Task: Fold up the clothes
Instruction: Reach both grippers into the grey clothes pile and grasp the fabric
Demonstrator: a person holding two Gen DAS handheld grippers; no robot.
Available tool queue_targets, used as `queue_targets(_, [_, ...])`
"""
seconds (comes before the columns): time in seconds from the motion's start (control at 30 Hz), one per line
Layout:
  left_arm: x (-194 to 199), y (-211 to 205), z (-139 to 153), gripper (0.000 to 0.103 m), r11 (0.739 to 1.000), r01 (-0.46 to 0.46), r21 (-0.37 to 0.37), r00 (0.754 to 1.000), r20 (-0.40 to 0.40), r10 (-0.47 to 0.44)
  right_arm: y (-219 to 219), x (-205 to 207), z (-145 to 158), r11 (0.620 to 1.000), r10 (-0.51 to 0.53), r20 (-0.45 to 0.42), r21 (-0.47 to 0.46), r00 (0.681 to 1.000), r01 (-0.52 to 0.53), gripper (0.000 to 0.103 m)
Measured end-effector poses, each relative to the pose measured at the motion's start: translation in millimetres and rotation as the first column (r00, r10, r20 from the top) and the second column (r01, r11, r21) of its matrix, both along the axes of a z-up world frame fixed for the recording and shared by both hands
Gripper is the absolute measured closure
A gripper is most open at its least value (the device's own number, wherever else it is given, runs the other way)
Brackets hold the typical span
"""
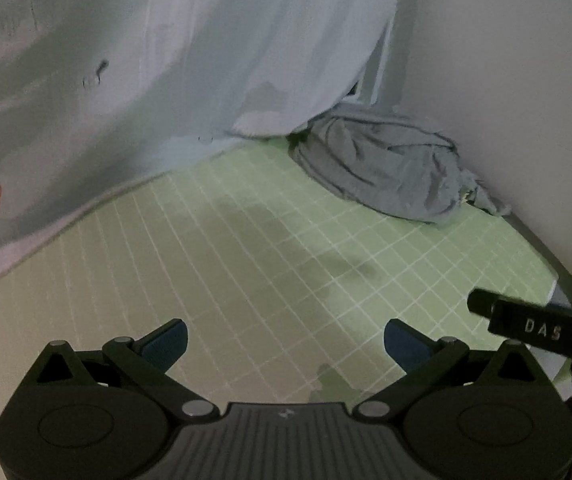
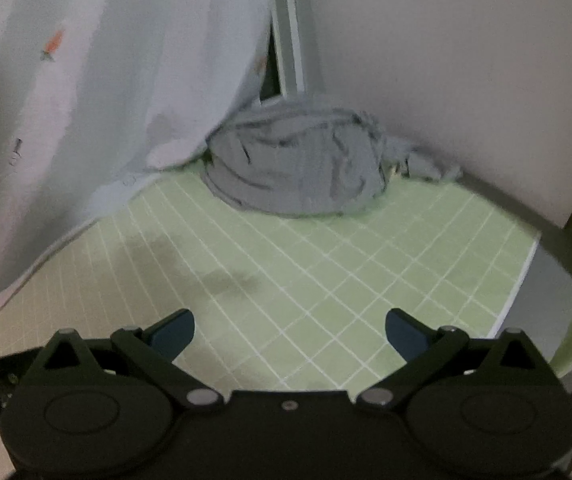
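Green grid mat; crumpled grey garment lies well ahead of left gripper and right gripper; both spread wide, empty.

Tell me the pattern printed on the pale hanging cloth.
Small orange carrots with green tops, scattered sparsely over the pale hanging cloth; clearest in the left wrist view.

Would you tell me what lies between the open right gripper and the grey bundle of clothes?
Only bare green grid mat: in the right wrist view nothing sits between the right gripper and the crumpled grey garment.
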State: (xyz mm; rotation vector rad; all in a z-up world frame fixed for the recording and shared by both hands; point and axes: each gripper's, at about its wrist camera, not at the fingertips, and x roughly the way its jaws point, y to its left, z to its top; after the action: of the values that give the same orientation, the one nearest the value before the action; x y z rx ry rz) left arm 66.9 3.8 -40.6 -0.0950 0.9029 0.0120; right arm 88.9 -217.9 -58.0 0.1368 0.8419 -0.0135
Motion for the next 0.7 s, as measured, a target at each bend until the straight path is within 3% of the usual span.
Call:
queue_targets(0.13, [37, -3, -19, 0.000, 0.996, -0.054, -0.069, 0.996, -0.080, 0.048, -18, 33, -24, 1.000, 0.016, -0.049, -0.019, 0.999, -0.017, 0.002])
queue_targets(0.3, [96, -7, -43, 0.001, 0.984, -0.112, -0.136, 0.984, -0.152, 0.090, -39, 88, -52, 1.000, 0.009, -0.095, 0.002, 0.995, -0.009, 0.028])
queue_targets(0.47, [175, -7, -66, 0.009, 0.965, -0.144, -0.221, 0.979, -0.176, 0.106, -51, 155, -68, 1.000, -0.016, -0.046, -0.017, 0.999, 0.015, 0.036])
queue_targets(0.6, [245, -5, -91, 0.023, 0.938, -0.168, -0.303, 0.974, -0.197, 0.111, -59, 216, -82, 0.996, -0.092, -0.004, 0.008, 0.996, 0.092, 0.045])
queue_targets(0.7, [298, -4, -110, 0.024, 0.913, -0.187, -0.363, 0.970, -0.213, 0.114, -62, 259, -96, 0.987, -0.158, 0.010, 0.028, 0.987, 0.158, 0.045])
